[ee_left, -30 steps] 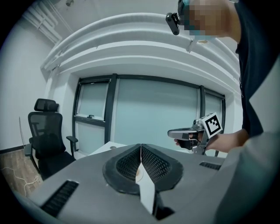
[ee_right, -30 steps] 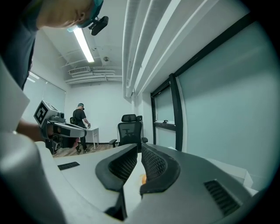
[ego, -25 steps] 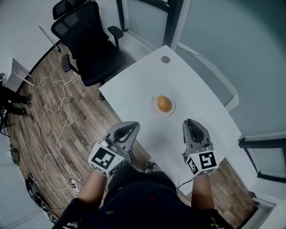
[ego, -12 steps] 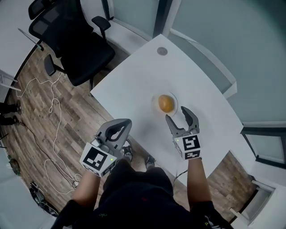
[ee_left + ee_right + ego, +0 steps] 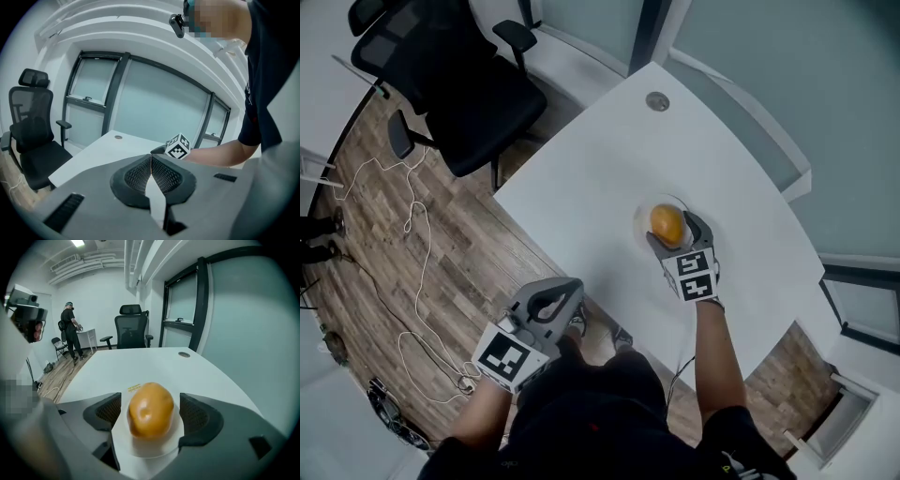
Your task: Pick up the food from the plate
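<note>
An orange-brown rounded piece of food (image 5: 667,223) (image 5: 151,409) lies on a small white plate (image 5: 641,225) (image 5: 151,446) on the white table (image 5: 600,178). My right gripper (image 5: 674,232) (image 5: 151,412) reaches over the plate's near side with its jaws opening; the food sits between the two pads, with a gap on each side. My left gripper (image 5: 551,300) (image 5: 151,172) hangs off the table's near edge, above the floor, jaws shut with nothing between them.
A black office chair (image 5: 450,75) stands off the table's far left corner. A round cable grommet (image 5: 657,100) sits in the table's far end. White cables (image 5: 417,244) trail over the wooden floor. A person (image 5: 71,331) stands far off in the room.
My right gripper has moved forward from the table's near edge to the plate and opened around the food. The left gripper has stayed low by the table's edge, shut.
</note>
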`<state>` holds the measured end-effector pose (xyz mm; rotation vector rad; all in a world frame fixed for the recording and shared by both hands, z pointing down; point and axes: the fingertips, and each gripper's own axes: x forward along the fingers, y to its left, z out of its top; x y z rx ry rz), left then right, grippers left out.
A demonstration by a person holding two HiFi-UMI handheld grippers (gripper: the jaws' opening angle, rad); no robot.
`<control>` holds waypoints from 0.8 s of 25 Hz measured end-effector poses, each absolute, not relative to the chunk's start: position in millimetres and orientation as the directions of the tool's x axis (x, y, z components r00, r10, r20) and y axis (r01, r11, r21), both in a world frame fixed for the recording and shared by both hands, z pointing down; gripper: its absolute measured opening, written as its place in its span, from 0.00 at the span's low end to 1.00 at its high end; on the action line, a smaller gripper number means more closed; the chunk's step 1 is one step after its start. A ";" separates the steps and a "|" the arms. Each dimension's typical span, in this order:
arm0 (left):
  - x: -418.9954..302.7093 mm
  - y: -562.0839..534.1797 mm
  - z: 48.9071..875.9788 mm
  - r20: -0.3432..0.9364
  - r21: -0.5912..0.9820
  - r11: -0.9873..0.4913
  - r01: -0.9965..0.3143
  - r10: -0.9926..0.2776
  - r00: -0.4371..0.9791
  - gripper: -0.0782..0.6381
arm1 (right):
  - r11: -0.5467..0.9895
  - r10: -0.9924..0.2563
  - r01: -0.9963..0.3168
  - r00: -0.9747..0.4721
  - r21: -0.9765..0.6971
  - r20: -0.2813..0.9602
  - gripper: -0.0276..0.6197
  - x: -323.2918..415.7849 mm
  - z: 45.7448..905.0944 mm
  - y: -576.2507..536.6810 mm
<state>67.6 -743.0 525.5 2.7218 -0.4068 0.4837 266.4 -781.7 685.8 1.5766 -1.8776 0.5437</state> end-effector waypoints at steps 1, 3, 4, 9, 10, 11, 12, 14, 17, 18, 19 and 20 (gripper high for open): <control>67.0 -743.0 528.6 0.388 0.285 -0.900 -0.329 -0.206 0.898 0.14 | 0.196 -0.716 -0.977 -0.086 0.081 0.693 0.61 267.8 690.6 -784.3; 66.7 -743.1 532.1 0.393 0.291 -0.901 -0.320 -0.192 0.899 0.14 | 0.182 -0.705 -0.979 -0.069 0.086 0.706 0.62 269.0 696.7 -787.6; 67.3 -743.2 532.5 0.387 0.299 -0.900 -0.318 -0.190 0.902 0.14 | 0.177 -0.699 -0.980 -0.064 0.087 0.712 0.62 269.2 699.3 -788.5; 68.7 -746.1 533.9 0.380 0.314 -0.894 -0.321 -0.191 0.905 0.14 | 0.165 -0.669 -0.982 -0.045 0.089 0.742 0.62 272.2 713.8 -790.6; 68.1 -746.1 533.7 0.381 0.315 -0.893 -0.323 -0.192 0.904 0.14 | 0.165 -0.665 -0.982 -0.042 0.092 0.745 0.62 272.1 714.5 -790.8; 67.5 -745.6 533.2 0.382 0.316 -0.892 -0.325 -0.194 0.904 0.14 | 0.165 -0.669 -0.982 -0.039 0.097 0.742 0.62 272.1 712.6 -791.1; 66.8 -745.0 532.6 0.383 0.316 -0.891 -0.327 -0.196 0.903 0.14 | 0.163 -0.680 -0.981 -0.033 0.106 0.733 0.62 272.4 708.5 -791.5; 65.4 -744.7 530.8 0.386 0.310 -0.890 -0.334 -0.203 0.900 0.14 | 0.152 -0.709 -0.981 -0.021 0.124 0.704 0.62 272.9 694.4 -791.4; 66.5 -741.9 522.9 0.372 0.311 -0.891 -0.332 -0.207 0.905 0.14 | 0.122 -0.758 -0.984 -0.009 0.128 0.653 0.62 273.9 662.4 -785.8; 67.5 -740.3 518.9 0.363 0.309 -0.892 -0.328 -0.208 0.908 0.14 | 0.110 -0.774 -0.986 -0.004 0.127 0.633 0.62 274.6 650.1 -782.1; 68.2 -738.6 514.8 0.355 0.303 -0.896 -0.325 -0.210 0.911 0.14 | 0.098 -0.793 -0.988 -0.002 0.124 0.609 0.62 274.5 637.4 -777.7; 68.7 -736.6 510.6 0.347 0.295 -0.900 -0.322 -0.213 0.913 0.14 | 0.089 -0.812 -0.989 -0.003 0.118 0.583 0.62 273.6 625.4 -772.6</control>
